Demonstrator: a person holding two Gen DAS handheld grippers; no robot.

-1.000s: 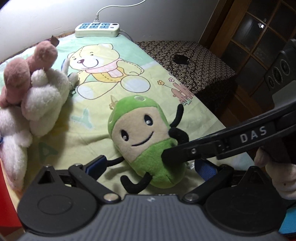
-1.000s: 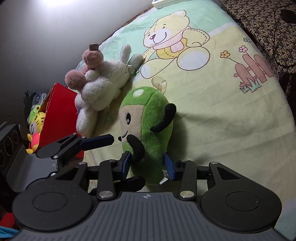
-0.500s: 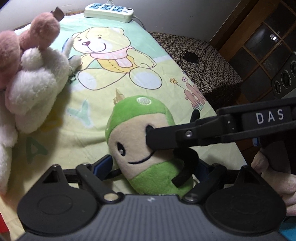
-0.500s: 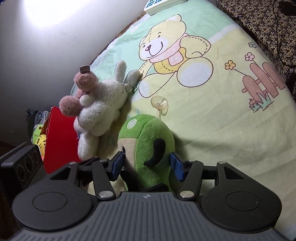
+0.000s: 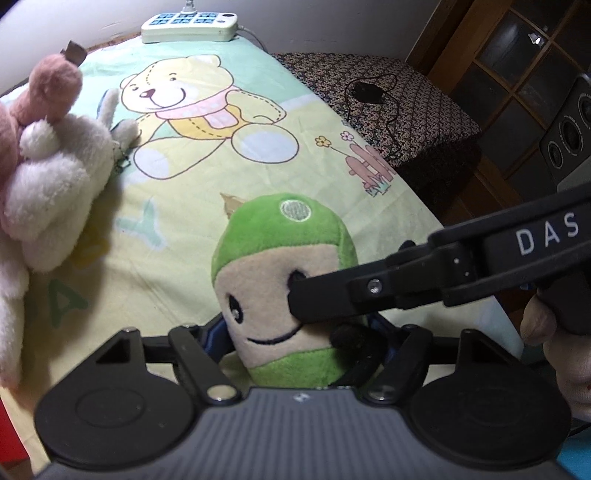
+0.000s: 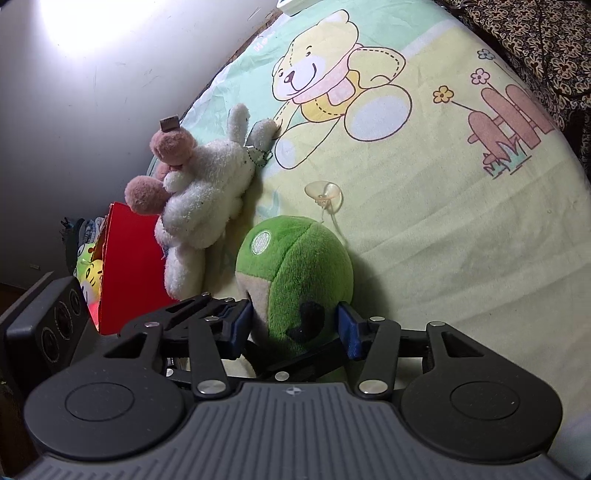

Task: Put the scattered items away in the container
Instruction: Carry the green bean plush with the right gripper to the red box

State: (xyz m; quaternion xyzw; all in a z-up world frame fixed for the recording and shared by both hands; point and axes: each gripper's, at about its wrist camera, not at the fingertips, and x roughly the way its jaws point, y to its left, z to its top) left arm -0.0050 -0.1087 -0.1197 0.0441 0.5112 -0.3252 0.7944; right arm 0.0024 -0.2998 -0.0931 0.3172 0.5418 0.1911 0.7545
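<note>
A green and beige plush toy (image 5: 280, 280) with black arms stands on the bear-print sheet. Both grippers close on it. My left gripper (image 5: 299, 343) holds its lower body from the front. My right gripper (image 6: 295, 321) holds it from the side, blue pads pressed into its green body (image 6: 295, 273). The right gripper's finger (image 5: 369, 291) crosses the toy's face in the left wrist view. A white and pink plush rabbit (image 6: 207, 192) lies to the left. A red container (image 6: 129, 266) with other toys inside stands at the sheet's left edge.
A white power strip (image 5: 188, 27) lies at the far edge by the wall. A clear suction cup (image 6: 322, 192) rests on the sheet behind the green toy. A patterned dark cover with a black cable (image 5: 369, 92) is to the right, with a wooden cabinet beyond.
Both grippers have closed in around the green toy, which now sits deeper between the fingers and stands more upright. The right gripper's finger has moved across its face.
</note>
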